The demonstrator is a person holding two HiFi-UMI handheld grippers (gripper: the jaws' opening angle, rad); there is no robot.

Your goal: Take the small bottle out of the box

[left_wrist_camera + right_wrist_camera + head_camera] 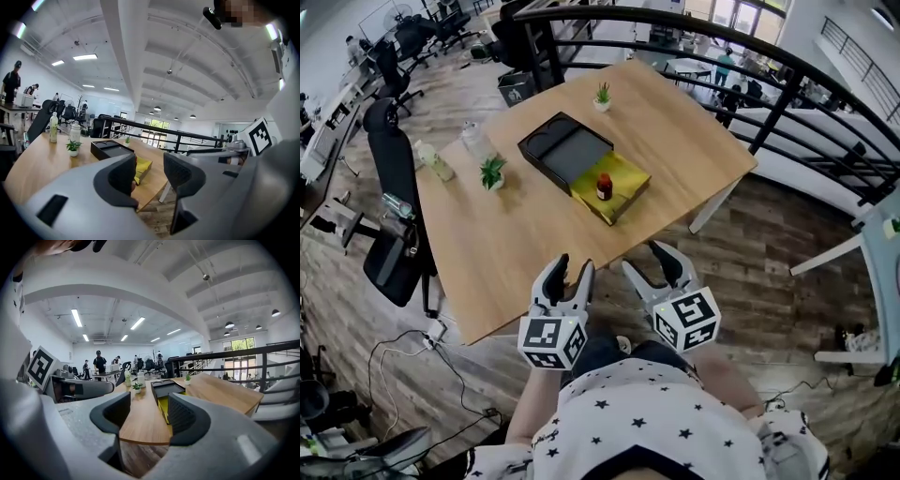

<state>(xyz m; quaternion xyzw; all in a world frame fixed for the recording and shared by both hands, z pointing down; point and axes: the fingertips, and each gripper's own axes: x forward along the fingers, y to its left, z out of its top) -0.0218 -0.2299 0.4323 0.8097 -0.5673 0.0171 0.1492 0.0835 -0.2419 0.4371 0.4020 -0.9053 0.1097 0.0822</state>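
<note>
You have not started: the small bottle (604, 187) stands upright in the yellow box (630, 176), far out on the table (534, 246). Your left claw (574, 266) and right claw (647, 260) hover at its near edge, both parted and empty.

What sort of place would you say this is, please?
Most likely an open-plan office, perhaps on an upper level. A black swivel chair stands beside the wooden table, strip lights run along the ceiling, and a black railing borders the area, with more floor visible beyond it.
</note>
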